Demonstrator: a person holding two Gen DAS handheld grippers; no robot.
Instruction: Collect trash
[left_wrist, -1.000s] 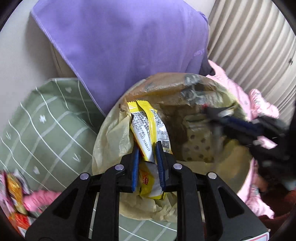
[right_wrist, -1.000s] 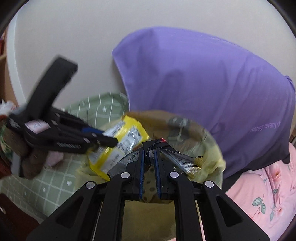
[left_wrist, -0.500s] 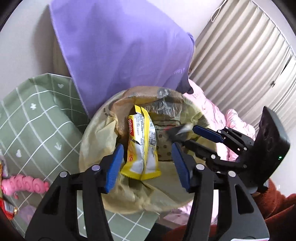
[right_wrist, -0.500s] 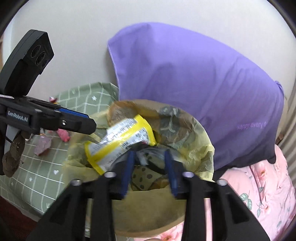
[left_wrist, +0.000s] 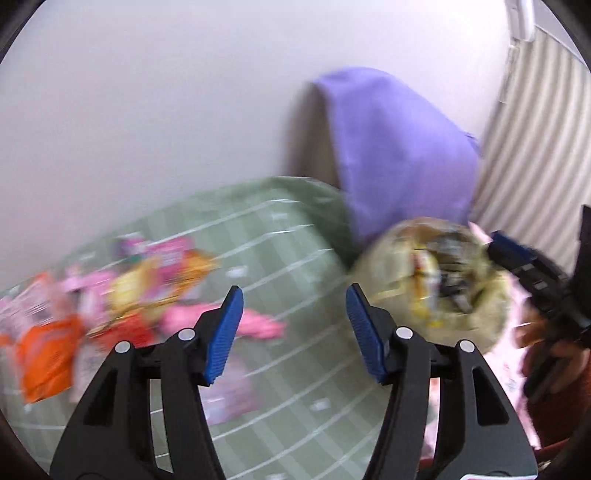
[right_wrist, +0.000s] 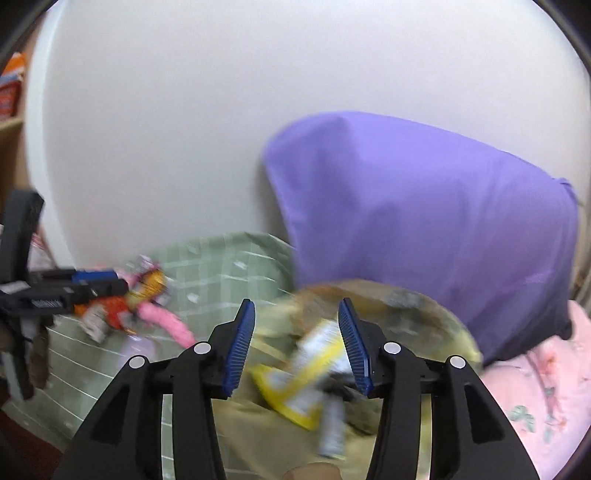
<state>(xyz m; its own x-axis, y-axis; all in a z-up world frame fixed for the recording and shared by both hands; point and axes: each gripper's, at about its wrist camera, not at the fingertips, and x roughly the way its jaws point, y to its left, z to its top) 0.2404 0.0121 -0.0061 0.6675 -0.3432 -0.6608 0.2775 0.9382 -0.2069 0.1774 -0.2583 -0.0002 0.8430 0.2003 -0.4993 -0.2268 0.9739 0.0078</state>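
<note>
open green mat (left_wrist: 280, 236) ahead, wrapper pile (left_wrist: 122, 291) left, purple pillow (left_wrist: 399, 155) behind lined bin (left_wrist: 373, 266)

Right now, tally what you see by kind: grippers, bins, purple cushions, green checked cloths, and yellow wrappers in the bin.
Grippers: 2, left gripper and right gripper, jaws have just been opening, nothing held
Lined bin: 1
Purple cushion: 1
Green checked cloth: 1
Yellow wrapper in the bin: 1
Total: 6; the loose litter on the cloth is too blurred to count

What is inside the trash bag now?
The trash bag holds a yellow wrapper on top and a grey wrapper beside it. Whatever lies deeper is covered by them and blurred.
</note>
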